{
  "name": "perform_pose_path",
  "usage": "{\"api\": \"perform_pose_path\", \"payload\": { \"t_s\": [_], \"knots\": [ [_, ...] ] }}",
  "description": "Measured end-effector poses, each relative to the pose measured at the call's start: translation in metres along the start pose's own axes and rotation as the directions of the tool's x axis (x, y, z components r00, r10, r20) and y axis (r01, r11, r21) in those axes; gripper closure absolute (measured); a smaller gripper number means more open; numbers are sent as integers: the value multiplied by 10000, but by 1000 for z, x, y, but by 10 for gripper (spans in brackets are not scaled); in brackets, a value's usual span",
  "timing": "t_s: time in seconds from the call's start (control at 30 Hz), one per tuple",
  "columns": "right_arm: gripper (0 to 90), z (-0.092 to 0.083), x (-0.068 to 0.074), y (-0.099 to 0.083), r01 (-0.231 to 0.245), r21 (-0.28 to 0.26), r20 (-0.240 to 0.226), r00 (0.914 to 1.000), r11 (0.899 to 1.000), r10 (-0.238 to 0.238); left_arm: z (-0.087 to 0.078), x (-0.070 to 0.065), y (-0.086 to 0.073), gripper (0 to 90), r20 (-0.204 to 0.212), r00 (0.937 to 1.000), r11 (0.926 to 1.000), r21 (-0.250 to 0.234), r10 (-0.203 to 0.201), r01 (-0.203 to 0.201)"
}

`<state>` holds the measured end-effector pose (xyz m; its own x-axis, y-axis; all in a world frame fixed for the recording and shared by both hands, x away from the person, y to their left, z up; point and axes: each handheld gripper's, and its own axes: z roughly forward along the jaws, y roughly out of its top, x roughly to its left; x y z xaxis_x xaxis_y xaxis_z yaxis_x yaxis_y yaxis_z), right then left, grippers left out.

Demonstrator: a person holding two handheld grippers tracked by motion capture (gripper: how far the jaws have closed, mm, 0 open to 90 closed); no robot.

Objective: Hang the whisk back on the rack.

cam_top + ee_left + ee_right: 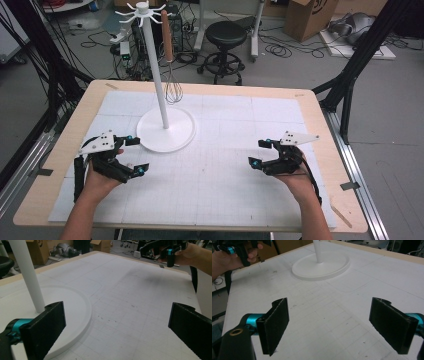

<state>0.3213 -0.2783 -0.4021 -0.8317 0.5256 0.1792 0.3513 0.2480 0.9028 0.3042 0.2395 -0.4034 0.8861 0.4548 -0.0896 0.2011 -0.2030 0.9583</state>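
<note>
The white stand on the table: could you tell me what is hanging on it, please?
A whisk with a wooden handle hangs from one hook at the top of the white stand, wire head down just above the table. The other hooks look empty; the hook tip itself is too small to make out.

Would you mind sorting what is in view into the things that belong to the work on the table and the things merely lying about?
Belonging to the work:
- left gripper, jaws open
- right gripper, jaws open
- white stand on the mat
- whisk hanging from the stand's top hooks

Just lying about:
- black stool behind the table
- cardboard box on the floor
- loose cables on the floor
</note>
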Motion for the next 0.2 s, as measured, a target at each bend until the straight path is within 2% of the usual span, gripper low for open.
{"api": "perform_pose_path", "payload": {
  "t_s": [0.2],
  "knots": [
    [159,0,0,-1,-27,-36,-65,10000,10000,27,-1,2,0,17,-73,10000,10000,-78,-41,41]
  ]
}}
